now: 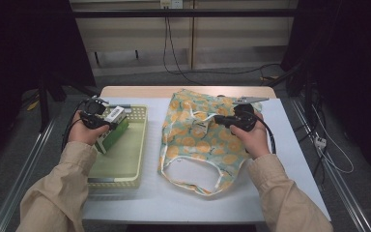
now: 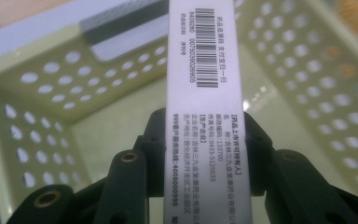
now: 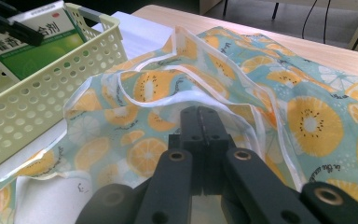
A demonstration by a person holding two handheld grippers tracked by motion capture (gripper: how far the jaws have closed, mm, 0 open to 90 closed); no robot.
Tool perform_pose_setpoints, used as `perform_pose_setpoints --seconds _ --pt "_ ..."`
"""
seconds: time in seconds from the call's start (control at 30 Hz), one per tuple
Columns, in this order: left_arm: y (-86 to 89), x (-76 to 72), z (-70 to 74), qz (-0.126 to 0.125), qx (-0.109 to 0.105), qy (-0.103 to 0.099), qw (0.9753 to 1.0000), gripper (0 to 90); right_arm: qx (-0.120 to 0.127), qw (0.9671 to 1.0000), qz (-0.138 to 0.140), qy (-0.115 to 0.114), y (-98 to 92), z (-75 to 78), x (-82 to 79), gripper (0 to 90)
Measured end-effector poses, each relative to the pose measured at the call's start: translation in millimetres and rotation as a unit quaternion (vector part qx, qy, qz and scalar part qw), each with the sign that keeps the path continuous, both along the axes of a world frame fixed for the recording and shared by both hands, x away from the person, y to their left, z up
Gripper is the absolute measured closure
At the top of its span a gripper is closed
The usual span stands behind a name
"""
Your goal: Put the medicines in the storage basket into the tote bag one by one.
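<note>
Medicine box (image 1: 112, 124), green and white with a barcode on its narrow side, sits clamped between the jaws of the left hand-held gripper (image 1: 107, 123), held tilted above the far end of the pale green perforated basket (image 1: 125, 159) on the left of the tabletop (image 1: 290, 159). To the right of the basket lies a fruit-print fabric bag (image 1: 193, 145), patterned with orange and kiwi slices, its handles toward the near edge. The right hand-held gripper (image 1: 218, 119) rests on the bag's middle with its jaws closed together, pinching the bag's white-edged rim (image 3: 186, 95), which stands up slightly from the cloth
</note>
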State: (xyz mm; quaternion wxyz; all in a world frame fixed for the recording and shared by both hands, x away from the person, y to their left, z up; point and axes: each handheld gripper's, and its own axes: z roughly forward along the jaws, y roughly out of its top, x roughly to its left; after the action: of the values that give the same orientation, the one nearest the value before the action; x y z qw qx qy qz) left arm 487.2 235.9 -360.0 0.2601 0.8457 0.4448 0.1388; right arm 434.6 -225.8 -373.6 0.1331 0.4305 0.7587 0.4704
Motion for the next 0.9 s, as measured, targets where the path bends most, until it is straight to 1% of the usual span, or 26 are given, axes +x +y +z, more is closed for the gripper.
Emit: perform_pose_setpoints --seconds 0.03,0.07,0.13,0.2,0.27,0.37,0.4,0.43,0.5,0.53,0.63,0.67,0.7,0.8,0.9 --pt "-4.2 -2.2 5.5 -0.006 -0.011 -0.004 0.9999 62.5 0.0 1.0 0.0 0.001 0.1 0.2 -0.1 90.0" --pt "-6.4 -3.6 9.3 -0.01 -0.017 -0.006 0.9998 62.5 0.0 1.0 0.0 -0.001 0.1 0.1 0.2 90.0" --pt "-12.5 -7.2 18.4 -0.021 -0.037 -0.009 0.9991 62.5 0.001 1.0 -0.001 0.001 0.1 -0.3 0.5 90.0" --pt "-19.3 -10.8 25.8 -0.031 -0.047 -0.014 0.9983 62.6 0.0 1.0 -0.002 0.003 0.1 -1.4 1.3 90.0" --pt "-25.1 -14.1 33.0 -0.045 -0.058 -0.014 0.9972 62.6 0.002 1.0 -0.003 0.003 0.2 -1.6 1.7 90.0" --pt "-34.8 -19.1 43.6 -0.064 -0.061 -0.02 0.9959 62.6 0.002 1.0 -0.004 0.003 0.8 -1.1 1.5 90.0" --pt "-39.0 -21.3 48.3 -0.073 -0.062 -0.025 0.9951 62.6 0.001 1.0 -0.004 0.003 0.9 -1.0 1.4 90.0" --pt "-41.7 -22.6 51.2 -0.078 -0.064 -0.026 0.9945 62.6 0.002 1.0 -0.004 0.001 0.9 -1.0 1.5 90.0" --pt "-50.2 -26.7 59.4 -0.09 -0.068 -0.037 0.9929 62.6 0.002 1.0 -0.004 0.002 1.0 -1.0 1.5 90.0" --pt "-53.1 -28.0 61.8 -0.094 -0.071 -0.039 0.9923 62.6 0.003 1.0 -0.005 0.002 1.1 -0.9 1.5 90.0" --pt "-67.9 -33.8 70.5 -0.121 -0.077 -0.043 0.9888 62.6 0.005 1.0 -0.006 -0.001 1.8 -0.4 1.7 90.0" --pt "-71.9 -35.5 72.2 -0.126 -0.077 -0.044 0.9881 62.6 0.005 1.0 -0.005 -0.001 2.2 -0.1 1.7 90.0" --pt "-77.4 -37.7 74.0 -0.133 -0.079 -0.046 0.9869 62.6 0.005 1.0 -0.005 -0.001 2.4 0.2 1.6 90.0" --pt "-95.1 -45.2 77.6 -0.158 -0.083 -0.049 0.9828 62.6 0.004 1.0 -0.006 -0.003 2.7 1.5 1.6 90.0" --pt "-115.3 -53.2 77.7 -0.185 -0.089 -0.052 0.9773 62.6 0.004 1.0 -0.006 -0.005 2.7 4.3 1.7 90.0"
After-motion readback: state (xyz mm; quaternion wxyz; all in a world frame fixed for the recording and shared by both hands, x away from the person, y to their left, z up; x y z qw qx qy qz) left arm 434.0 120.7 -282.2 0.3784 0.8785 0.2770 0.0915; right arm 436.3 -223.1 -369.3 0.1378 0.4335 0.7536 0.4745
